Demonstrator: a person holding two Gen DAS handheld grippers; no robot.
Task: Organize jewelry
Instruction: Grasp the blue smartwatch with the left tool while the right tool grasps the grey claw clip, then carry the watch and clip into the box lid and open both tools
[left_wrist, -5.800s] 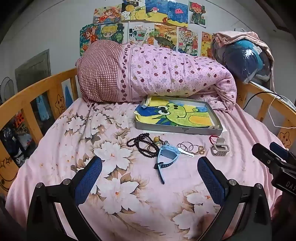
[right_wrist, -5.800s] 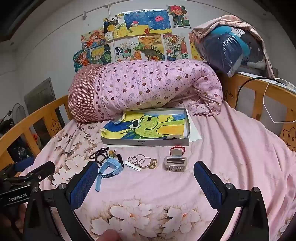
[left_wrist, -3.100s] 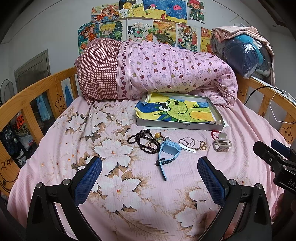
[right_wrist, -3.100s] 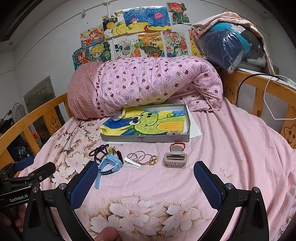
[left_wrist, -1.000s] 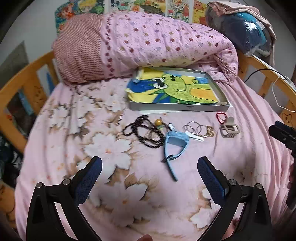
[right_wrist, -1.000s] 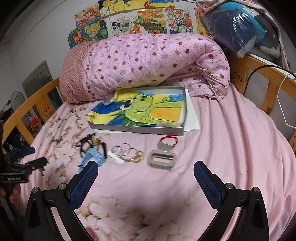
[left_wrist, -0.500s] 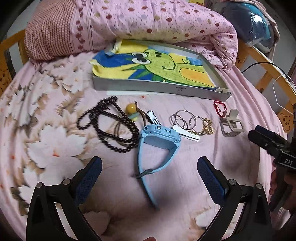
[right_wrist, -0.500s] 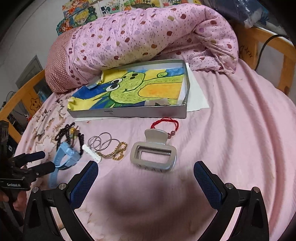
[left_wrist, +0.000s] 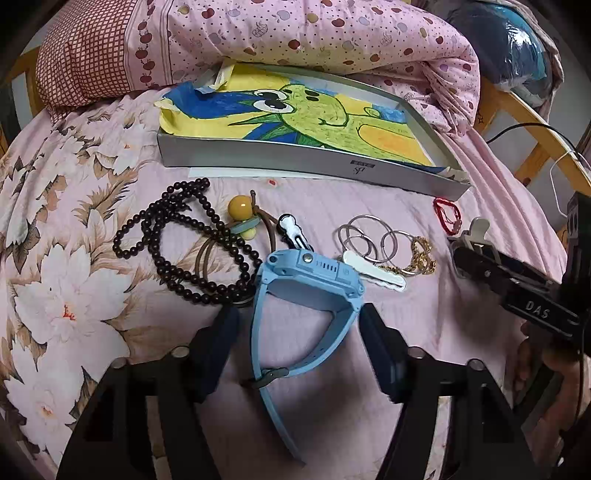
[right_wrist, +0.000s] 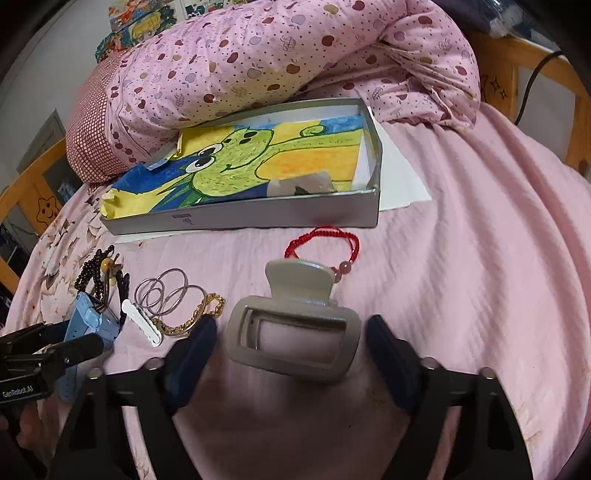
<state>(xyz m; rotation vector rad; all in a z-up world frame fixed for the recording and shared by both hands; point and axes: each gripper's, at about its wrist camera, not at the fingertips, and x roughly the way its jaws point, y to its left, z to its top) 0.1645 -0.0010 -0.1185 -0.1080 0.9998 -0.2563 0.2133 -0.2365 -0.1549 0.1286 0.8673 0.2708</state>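
A light blue watch (left_wrist: 306, 280) lies on the pink floral bedspread between the fingers of my left gripper (left_wrist: 299, 332), which is open and straddles its strap with small gaps on both sides. A grey hair claw (right_wrist: 295, 328) lies between the fingers of my right gripper (right_wrist: 290, 323), also open and close on each side. Between them lie silver rings (left_wrist: 365, 236), a gold chain (left_wrist: 421, 258), a white clip (left_wrist: 373, 269) and a red bracelet (right_wrist: 321, 236). A dark bead necklace (left_wrist: 177, 243) lies left of the watch. A shallow grey box (left_wrist: 306, 158) holding a frog drawing sits behind them all.
A rolled pink quilt (right_wrist: 295, 62) lies behind the box. Wooden bed rails (right_wrist: 535, 74) run along both sides. A yellow-bead hair tie (left_wrist: 240, 208) and a black-and-white clip (left_wrist: 293, 230) lie by the necklace. White paper (right_wrist: 399, 177) sticks out under the box.
Both grippers have come down and forward over the bed, the left over the watch and the right over the hair claw. The jaws of both have narrowed around these items.
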